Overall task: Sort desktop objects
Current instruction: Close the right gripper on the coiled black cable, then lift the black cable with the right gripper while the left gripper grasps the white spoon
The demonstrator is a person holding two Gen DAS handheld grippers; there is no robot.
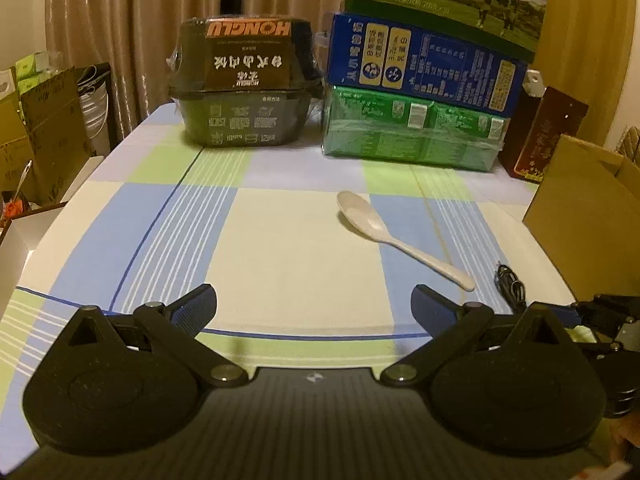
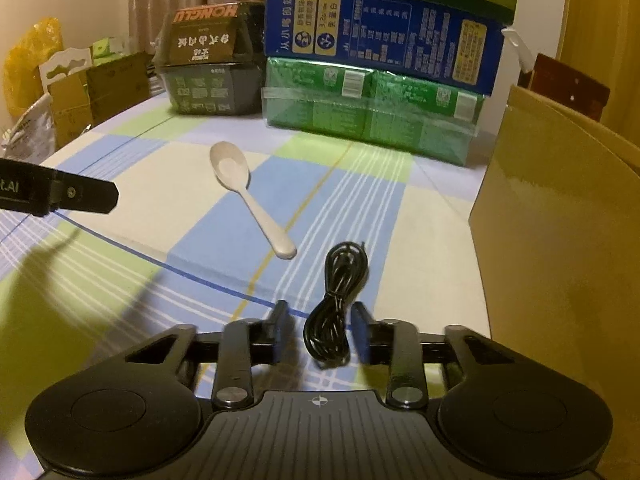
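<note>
A white plastic spoon lies on the checked tablecloth, bowl away from me. Beside its handle sits a coiled black cable. My right gripper is low over the cloth with the cable's near end between its narrow-set fingers. The right pad is at the coil and a sliver of cloth shows beside the left pad. My left gripper is wide open over bare cloth, nothing between its fingers. The spoon is ahead and to its right. One left finger shows in the right wrist view.
At the back of the table stand a black HONGLU food box, a blue carton on a green wrapped pack, and a dark red box. An open cardboard box sits on the right. More boxes stand beyond the left edge.
</note>
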